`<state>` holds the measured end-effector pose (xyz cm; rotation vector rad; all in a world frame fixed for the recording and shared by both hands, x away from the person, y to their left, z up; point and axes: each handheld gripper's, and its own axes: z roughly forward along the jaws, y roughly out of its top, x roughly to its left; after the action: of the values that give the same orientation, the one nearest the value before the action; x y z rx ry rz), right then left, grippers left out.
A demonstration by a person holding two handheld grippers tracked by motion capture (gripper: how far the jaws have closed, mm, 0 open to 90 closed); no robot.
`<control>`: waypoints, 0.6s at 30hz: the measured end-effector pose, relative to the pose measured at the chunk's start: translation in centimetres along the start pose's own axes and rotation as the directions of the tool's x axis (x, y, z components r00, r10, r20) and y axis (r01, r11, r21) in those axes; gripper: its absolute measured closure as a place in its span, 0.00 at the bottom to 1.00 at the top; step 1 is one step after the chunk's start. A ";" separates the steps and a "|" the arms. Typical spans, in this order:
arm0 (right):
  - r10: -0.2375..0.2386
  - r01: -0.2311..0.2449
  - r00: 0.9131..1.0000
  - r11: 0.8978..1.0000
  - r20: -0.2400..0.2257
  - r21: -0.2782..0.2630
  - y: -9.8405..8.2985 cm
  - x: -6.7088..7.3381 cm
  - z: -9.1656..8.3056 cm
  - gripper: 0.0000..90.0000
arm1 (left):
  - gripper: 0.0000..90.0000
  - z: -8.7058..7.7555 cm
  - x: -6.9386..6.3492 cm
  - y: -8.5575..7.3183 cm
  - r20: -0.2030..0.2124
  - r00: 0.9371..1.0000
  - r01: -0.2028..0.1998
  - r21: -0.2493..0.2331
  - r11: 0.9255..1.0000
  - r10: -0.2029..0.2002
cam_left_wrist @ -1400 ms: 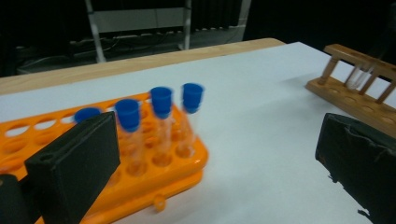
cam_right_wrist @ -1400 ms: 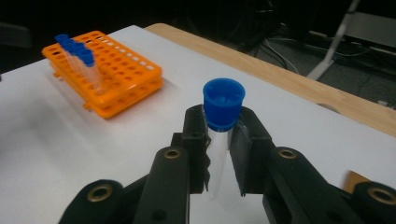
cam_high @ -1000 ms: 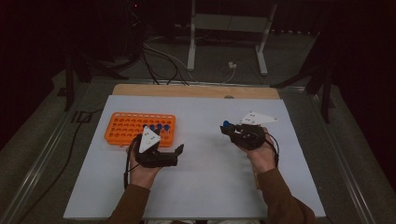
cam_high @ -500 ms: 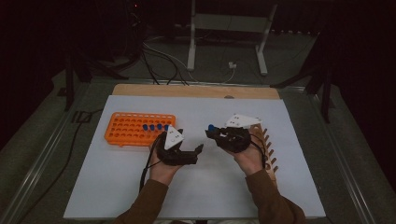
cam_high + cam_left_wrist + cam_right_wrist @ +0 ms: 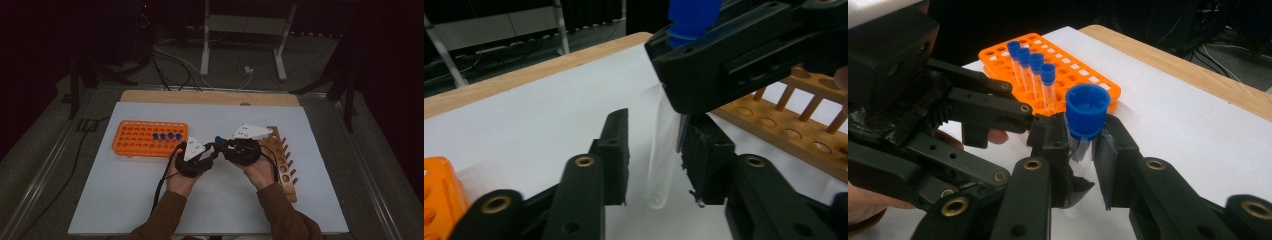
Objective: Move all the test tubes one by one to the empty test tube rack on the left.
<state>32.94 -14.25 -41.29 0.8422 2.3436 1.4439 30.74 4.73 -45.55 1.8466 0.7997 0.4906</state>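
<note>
while both forearms meet mid-worktop, the right hand-held gripper pinches a blue-capped tube upright, its lower end between the left hand-held gripper's spread jaws.

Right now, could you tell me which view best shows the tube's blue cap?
The right gripper view: the cap faces the camera whole, just above the right hand-held gripper clamping the tube. The left gripper view cuts it off at the top edge; the high view shows a small blue dot.
</note>
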 end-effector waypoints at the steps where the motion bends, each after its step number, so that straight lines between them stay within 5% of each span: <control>1: 0.002 -0.002 1.000 1.000 -0.001 -0.001 0.0 0.0 0.0 0.86 | 0.77 0.0 -0.1 0.0 0.003 1.000 -0.001 -0.003 1.000 0.002; 18: 0.012 -0.012 1.000 1.000 -0.017 0.004 -0.1 -0.3 0.0 0.82 | 0.87 0.1 -0.2 -0.3 0.015 1.000 -0.007 -0.016 1.000 0.007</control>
<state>33.12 -14.46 -41.40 0.8488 2.3583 1.4578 30.56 4.60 -45.84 1.8369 0.7775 0.4855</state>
